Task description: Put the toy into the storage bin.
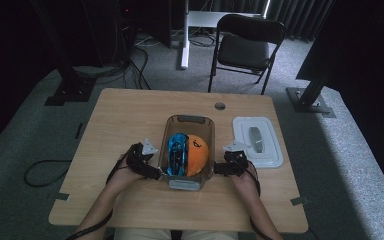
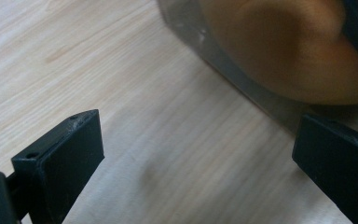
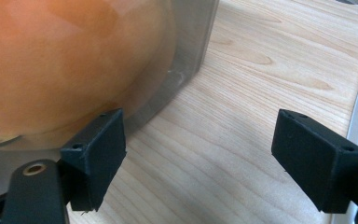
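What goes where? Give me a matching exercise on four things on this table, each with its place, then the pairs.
Things:
1. Orange toy
2. Blue toy
3. White lid
4. Left gripper

Places:
A. Flat on the table, right of the bin
B. Left half of the clear bin
C. At the bin's left side, jaws open
D. Right half of the bin

Pairs: 1-D, 2-B, 3-A, 4-C

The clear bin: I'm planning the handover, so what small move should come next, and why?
Probably close both tools inward onto the clear bin. The left tool and right tool flank its near end with jaws open and nothing between them. The white lid lies apart.
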The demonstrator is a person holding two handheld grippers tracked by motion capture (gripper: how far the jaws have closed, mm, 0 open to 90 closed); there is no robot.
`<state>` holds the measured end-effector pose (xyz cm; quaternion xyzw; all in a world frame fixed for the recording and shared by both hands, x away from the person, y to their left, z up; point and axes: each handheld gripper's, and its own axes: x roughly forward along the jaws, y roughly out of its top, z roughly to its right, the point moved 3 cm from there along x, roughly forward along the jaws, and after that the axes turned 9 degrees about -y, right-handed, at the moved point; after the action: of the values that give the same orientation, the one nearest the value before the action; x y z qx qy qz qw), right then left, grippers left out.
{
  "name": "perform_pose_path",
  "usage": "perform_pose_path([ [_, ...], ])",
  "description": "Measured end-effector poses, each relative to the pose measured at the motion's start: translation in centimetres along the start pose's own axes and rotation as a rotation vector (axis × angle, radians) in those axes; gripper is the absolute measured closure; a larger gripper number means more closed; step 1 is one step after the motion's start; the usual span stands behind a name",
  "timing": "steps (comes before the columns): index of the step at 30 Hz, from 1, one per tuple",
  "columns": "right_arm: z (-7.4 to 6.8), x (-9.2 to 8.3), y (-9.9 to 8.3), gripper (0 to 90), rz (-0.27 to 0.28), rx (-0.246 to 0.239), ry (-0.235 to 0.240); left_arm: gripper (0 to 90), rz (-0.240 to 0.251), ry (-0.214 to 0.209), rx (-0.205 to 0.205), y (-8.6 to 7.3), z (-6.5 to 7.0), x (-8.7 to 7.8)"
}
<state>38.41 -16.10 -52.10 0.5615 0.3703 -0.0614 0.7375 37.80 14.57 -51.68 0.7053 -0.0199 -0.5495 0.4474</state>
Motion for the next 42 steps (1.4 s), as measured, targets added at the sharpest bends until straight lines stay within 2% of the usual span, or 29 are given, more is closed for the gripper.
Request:
perform_pose_path([
  [3,0.1,0.2,0.1,17.4,0.003,-0.011,0.013,2.5,-0.012,0.007,0.014,-0.1,0.6,-0.1],
  [10,-0.1,0.8,0.3,17.5,-0.005,-0.040,0.019,2.4,-0.016,0.005,0.009,-0.4,1.1,-0.4],
  [17,0.0,1.6,0.8,18.2,-0.015,-0.058,0.027,2.4,-0.023,-0.002,0.020,-0.4,1.8,-0.4],
  [28,1.3,1.8,0.6,17.8,-0.009,-0.024,0.063,2.4,-0.022,-0.044,0.032,-0.1,3.0,-0.1],
  [33,1.8,1.2,0.8,16.6,0.019,-0.020,0.028,2.3,-0.013,-0.070,0.033,0.2,3.5,0.1],
  [35,2.3,0.8,0.9,15.1,0.024,-0.002,-0.004,2.3,0.001,-0.085,0.032,0.5,3.8,0.2],
  [37,3.1,0.1,1.1,14.3,0.054,0.031,-0.018,2.3,-0.001,-0.089,0.040,0.7,4.0,0.4],
  [38,3.4,-0.2,1.1,14.5,0.059,0.043,-0.044,2.3,0.001,-0.090,0.041,0.7,4.0,0.4],
  [41,4.6,-1.2,1.0,14.3,0.084,0.081,-0.076,2.3,0.009,-0.094,0.025,0.6,3.9,0.4],
  [42,5.2,-1.5,0.8,14.2,0.080,0.099,-0.105,2.3,0.010,-0.096,0.017,0.5,3.9,0.4],
])
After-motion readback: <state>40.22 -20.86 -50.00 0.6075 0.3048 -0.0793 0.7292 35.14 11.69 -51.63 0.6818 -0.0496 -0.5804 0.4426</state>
